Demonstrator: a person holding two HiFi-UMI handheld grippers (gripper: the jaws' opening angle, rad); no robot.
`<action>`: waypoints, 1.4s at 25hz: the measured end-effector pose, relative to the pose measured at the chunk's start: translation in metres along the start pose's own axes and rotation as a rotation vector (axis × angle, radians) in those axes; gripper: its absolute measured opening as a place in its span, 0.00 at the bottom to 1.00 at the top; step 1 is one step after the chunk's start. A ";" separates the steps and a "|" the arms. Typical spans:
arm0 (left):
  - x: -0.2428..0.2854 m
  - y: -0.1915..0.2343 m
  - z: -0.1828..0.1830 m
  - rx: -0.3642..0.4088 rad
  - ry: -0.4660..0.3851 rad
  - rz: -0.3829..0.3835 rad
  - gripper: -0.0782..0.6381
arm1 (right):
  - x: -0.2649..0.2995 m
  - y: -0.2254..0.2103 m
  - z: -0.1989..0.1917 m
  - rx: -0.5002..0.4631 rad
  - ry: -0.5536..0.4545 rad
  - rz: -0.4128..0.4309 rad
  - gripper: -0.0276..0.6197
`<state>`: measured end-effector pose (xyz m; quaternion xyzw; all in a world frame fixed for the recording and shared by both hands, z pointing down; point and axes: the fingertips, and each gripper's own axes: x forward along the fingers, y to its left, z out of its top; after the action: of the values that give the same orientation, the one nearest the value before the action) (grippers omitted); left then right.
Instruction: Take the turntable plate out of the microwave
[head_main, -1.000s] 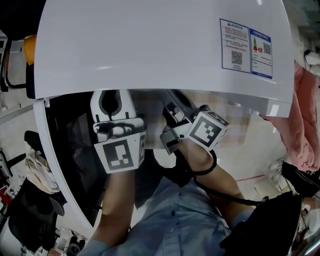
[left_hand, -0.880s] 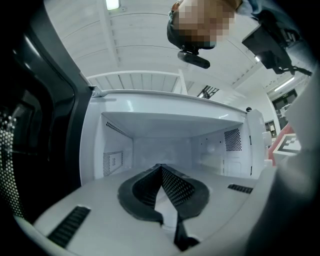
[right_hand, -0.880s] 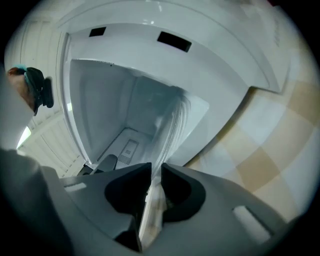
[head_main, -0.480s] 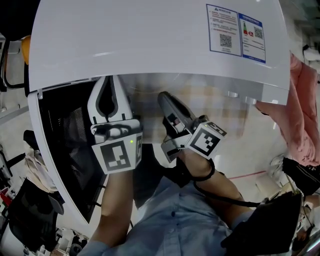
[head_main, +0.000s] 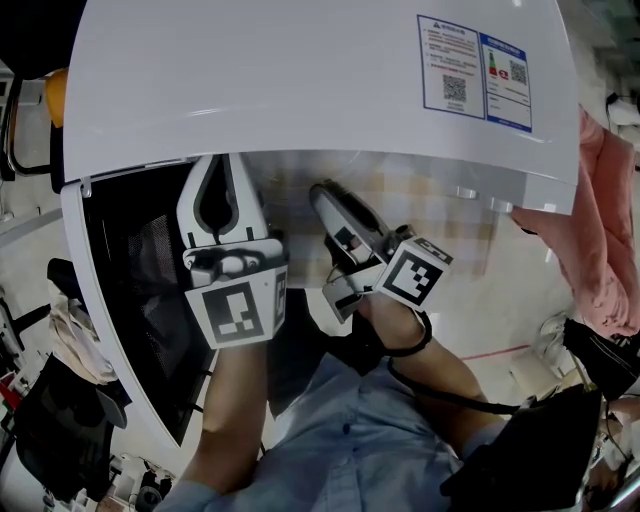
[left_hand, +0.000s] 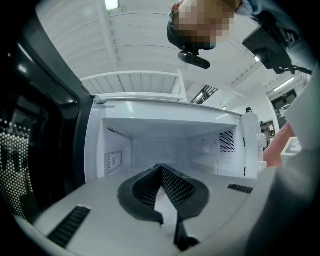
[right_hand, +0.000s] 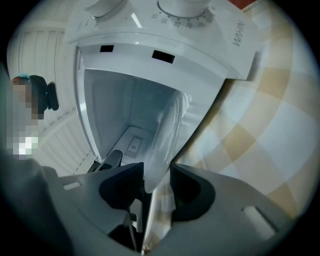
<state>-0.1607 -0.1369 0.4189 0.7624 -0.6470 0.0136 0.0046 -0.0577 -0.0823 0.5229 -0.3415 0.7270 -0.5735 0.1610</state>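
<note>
Jaws of the right gripper (right_hand: 157, 176) are opening around the rim of the turntable plate (right_hand: 167, 132), which runs edge-on from them up to frame centre, before the microwave (right_hand: 165, 50); the left gripper (left_hand: 161, 174) is closed, empty.

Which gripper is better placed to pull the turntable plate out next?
Right. The turntable plate sits between the fingers of the right gripper, though they are opening and must re-close. The left gripper is shut, empty, facing the open microwave.

Left gripper (left_hand: 161, 169) points level, jaws together; right gripper (right_hand: 157, 175) jaws are opening, turntable plate (right_hand: 167, 127) rim between them
</note>
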 end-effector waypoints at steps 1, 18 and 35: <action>0.001 0.000 0.000 0.001 -0.001 0.000 0.12 | 0.003 0.001 0.003 0.007 -0.002 0.009 0.29; 0.009 -0.001 -0.005 -0.013 0.020 -0.027 0.12 | 0.029 -0.006 0.022 0.019 -0.013 0.044 0.13; 0.004 -0.002 -0.002 -0.018 0.027 -0.030 0.12 | 0.010 -0.006 0.003 0.071 -0.006 0.049 0.20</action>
<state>-0.1579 -0.1404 0.4208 0.7717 -0.6354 0.0180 0.0202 -0.0611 -0.0918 0.5294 -0.3196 0.7136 -0.5939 0.1894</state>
